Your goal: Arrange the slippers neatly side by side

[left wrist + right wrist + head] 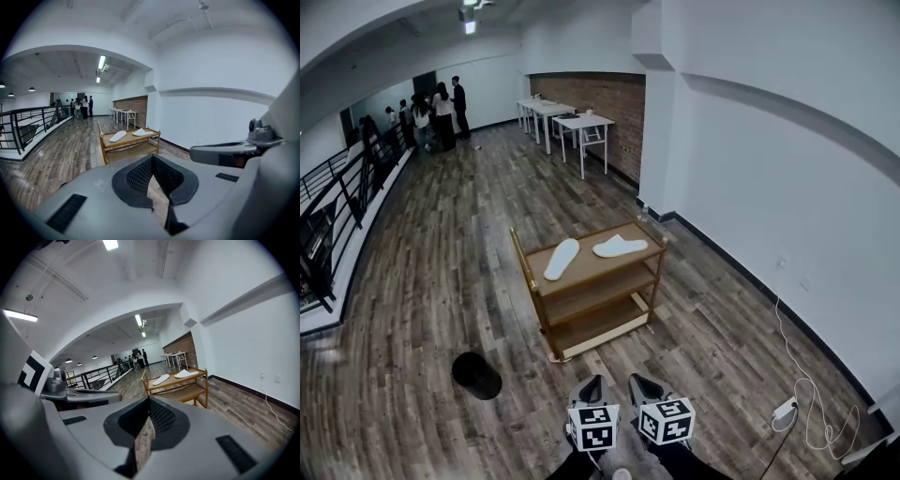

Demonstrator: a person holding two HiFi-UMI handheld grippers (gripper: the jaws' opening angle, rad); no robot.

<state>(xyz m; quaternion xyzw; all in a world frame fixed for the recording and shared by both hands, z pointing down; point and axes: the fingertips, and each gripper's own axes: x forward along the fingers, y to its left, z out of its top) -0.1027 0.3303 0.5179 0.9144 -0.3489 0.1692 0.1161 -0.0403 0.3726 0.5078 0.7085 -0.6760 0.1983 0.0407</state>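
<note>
Slippers (562, 259) lying splayed apart on cart (592, 270) top; none aligned yet. Left gripper (592, 383), right gripper (644, 384) hovering well short of cart, fingers closed, holding nothing.

A grey-brown wood-plank floor (441, 281) runs between plain white walls (769, 169) to a red brick wall panel (609, 112) fronted by white tables (581, 122). A black metal railing (337, 211) lines the left side, a light wooden three-shelf trolley (595, 270) stands mid-floor, and white strip lights (101, 62) glow overhead.
</note>
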